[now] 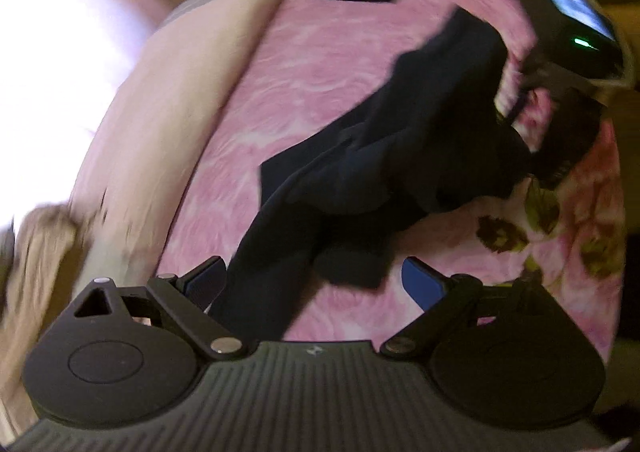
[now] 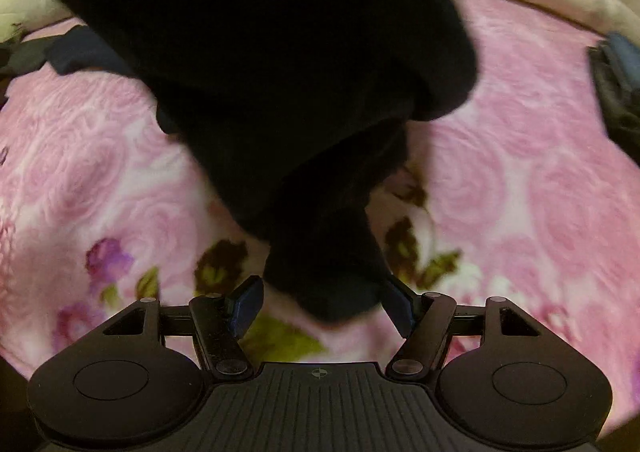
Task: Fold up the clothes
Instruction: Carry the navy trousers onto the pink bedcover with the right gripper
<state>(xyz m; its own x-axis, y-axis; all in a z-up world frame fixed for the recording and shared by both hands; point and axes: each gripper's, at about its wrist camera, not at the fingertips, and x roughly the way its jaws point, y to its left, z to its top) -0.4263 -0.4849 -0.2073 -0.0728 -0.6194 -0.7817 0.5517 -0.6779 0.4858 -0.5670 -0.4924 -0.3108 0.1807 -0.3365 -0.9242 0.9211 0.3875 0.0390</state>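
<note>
Dark garment (image 1: 384, 156) bunched on pink blanket (image 1: 320, 64), apparently between both grippers' parted fingers.

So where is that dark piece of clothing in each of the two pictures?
Left wrist view: the dark garment runs diagonally from the left gripper up to the right gripper.
Right wrist view: it fills the upper middle, narrowing down between the right gripper's fingers.
Shared landmark: the pink floral blanket under it.

Both wrist views close above pink blanket (image 1: 328, 64), sharing dark garment (image 1: 400, 156)
</note>
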